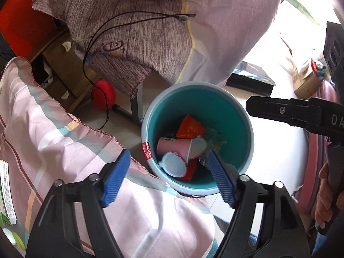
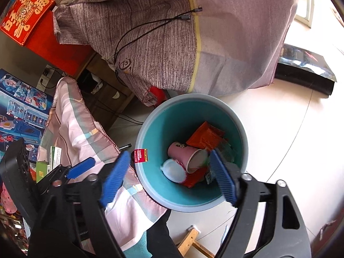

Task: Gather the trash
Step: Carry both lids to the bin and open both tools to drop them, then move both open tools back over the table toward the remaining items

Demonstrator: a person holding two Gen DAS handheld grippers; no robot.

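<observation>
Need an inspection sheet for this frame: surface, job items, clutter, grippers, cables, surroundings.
Surface: pale floor, lit brightly at the right.
Job's things: teal bin standing on the floor; inside it a pink paper cup on its side, a white lid, an orange wrapper.
Clutter: black box lying beyond the bin.
Grippers: left gripper open, empty, above the bin; right gripper open, empty, above the bin.
Cables: black cable lying across the brown cloth.
Surroundings: pink checked sheet beside the bin; red gift box at the upper left.
</observation>
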